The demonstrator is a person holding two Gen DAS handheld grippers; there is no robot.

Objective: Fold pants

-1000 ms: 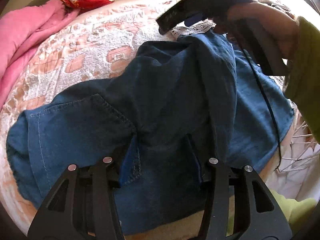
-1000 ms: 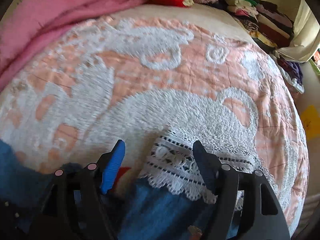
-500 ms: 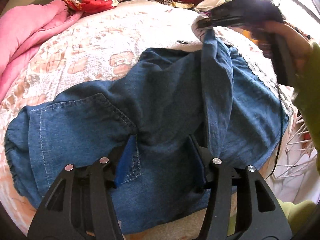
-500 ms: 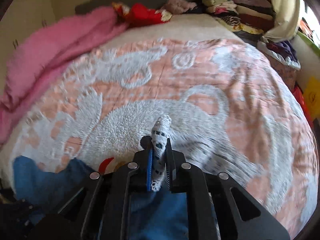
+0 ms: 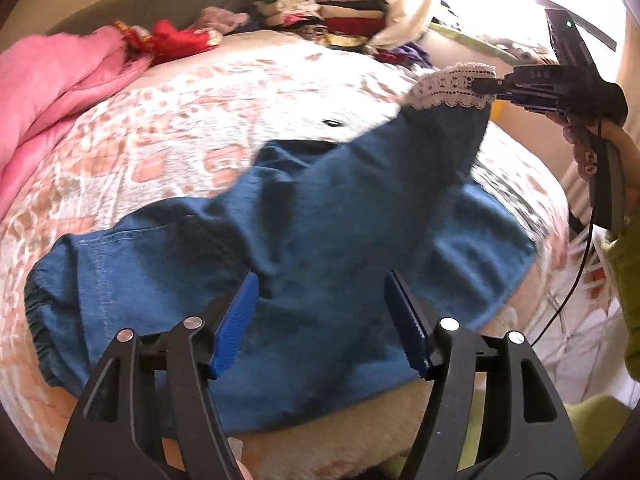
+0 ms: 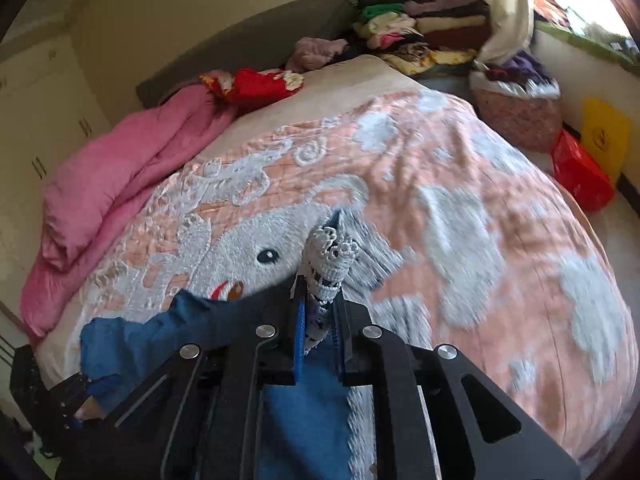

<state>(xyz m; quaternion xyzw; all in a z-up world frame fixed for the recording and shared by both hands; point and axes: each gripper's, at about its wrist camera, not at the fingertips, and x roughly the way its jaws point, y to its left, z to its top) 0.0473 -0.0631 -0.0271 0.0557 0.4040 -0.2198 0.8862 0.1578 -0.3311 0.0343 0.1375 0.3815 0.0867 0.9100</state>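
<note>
Blue denim pants (image 5: 304, 216) lie spread on a bed covered by a peach and white blanket (image 5: 168, 136) with a cartoon animal pattern. The left gripper (image 5: 322, 312) hovers just above the waist area, its blue-padded jaws opening, with denim below the gap but nothing pinched. Ahead and to the right of those fingers, the right gripper (image 5: 486, 85) is clamped tight on the white lace cuff (image 5: 448, 86) of one pant leg, lifting that leg off the blanket so it stretches up from the rest of the garment.

Beyond the left fingers, a pink quilt (image 5: 52, 96) is bunched along the left edge of the bed, a red cloth (image 5: 176, 40) lies at the far end, and a stack of folded clothes (image 5: 328, 12) sits farther back. Nothing blocks either gripper.

Faint lettering on the right gripper's body is too blurred to read.

The right wrist view alone shows the lace cuff (image 6: 326, 272) squeezed between the closed pads, plus a red bag (image 6: 582, 176) and a yellow item (image 6: 604, 136) on the floor to the right. Only the left wrist view shows the person's hand (image 5: 588, 148) and a green sleeve (image 5: 626, 280).
</note>
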